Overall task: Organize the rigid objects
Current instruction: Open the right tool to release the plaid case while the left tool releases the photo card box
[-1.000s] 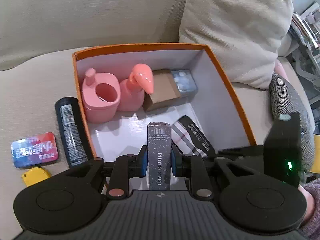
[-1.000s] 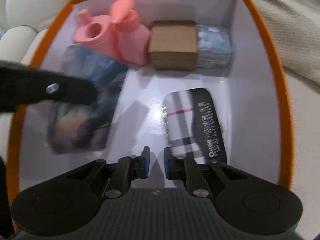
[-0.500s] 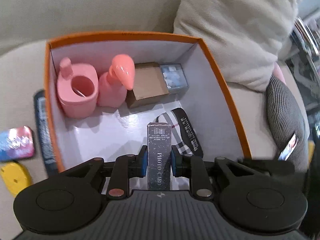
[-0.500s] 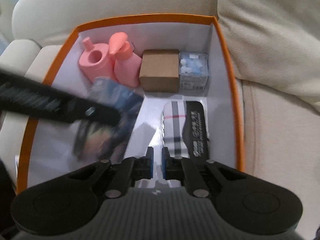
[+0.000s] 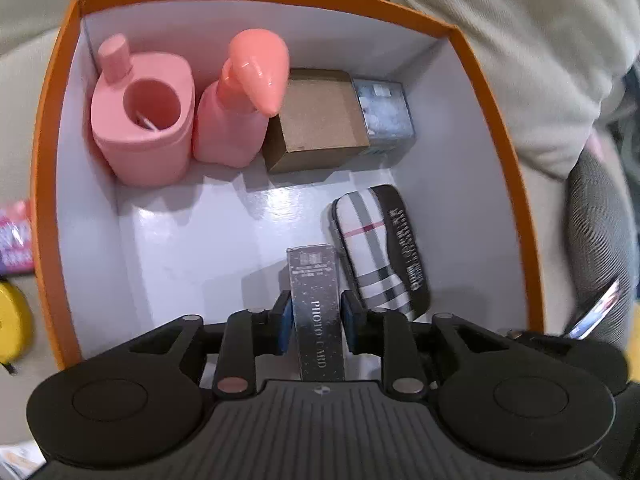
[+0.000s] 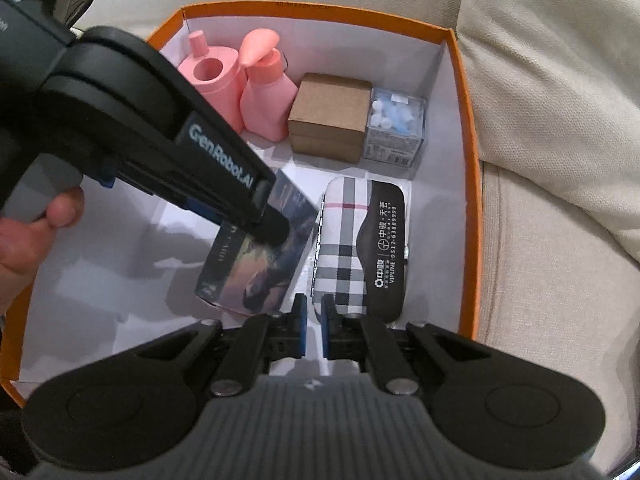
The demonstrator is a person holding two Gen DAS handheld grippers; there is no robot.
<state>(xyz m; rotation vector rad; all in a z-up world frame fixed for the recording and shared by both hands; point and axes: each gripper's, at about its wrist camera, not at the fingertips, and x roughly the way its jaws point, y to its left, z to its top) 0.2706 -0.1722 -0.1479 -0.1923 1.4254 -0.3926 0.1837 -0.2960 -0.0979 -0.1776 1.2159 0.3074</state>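
- Photo card box [image 5: 316,304] sits clamped on its narrow edges in your left gripper [image 5: 314,322], low inside the orange box [image 5: 500,128], just left of the plaid case [image 5: 380,252].
- Right gripper [image 6: 314,330] is empty, fingers nearly together.
- Release it tilted and it may topple onto the plaid case.

Beige sofa [image 6: 540,300] with a cream cushion [image 6: 560,60] at right.

One orange box [image 6: 464,128], two pink containers [image 6: 216,76], two small boxes [image 6: 330,116], one plaid case [image 6: 360,248], one photo-card box [image 6: 256,276]
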